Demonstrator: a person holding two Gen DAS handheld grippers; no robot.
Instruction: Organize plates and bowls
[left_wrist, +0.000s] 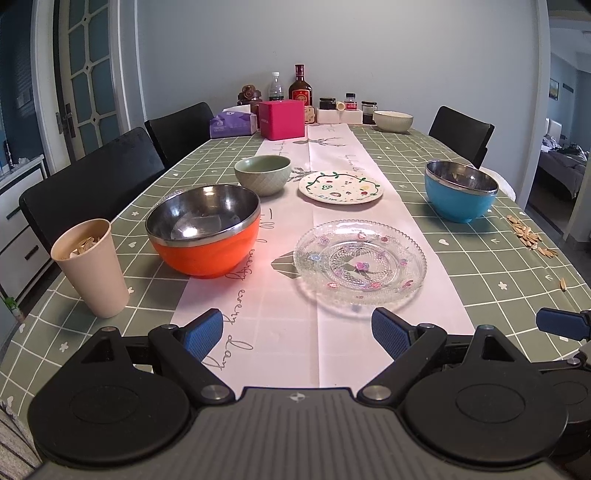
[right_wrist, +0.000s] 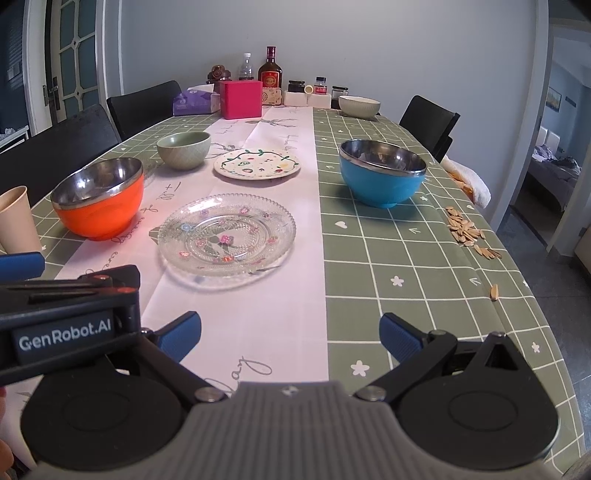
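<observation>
Left wrist: my left gripper (left_wrist: 297, 334), jaws spread and empty, faces the glass plate (left_wrist: 360, 262) on the bench (left_wrist: 480, 269); thin rim may slip. Runner script partly legible, perhaps "every day".

Right wrist: right gripper (right_wrist: 290, 338) likewise open; "GenRobot.AI" readable; seeds (right_wrist: 467, 230) could scatter.
</observation>
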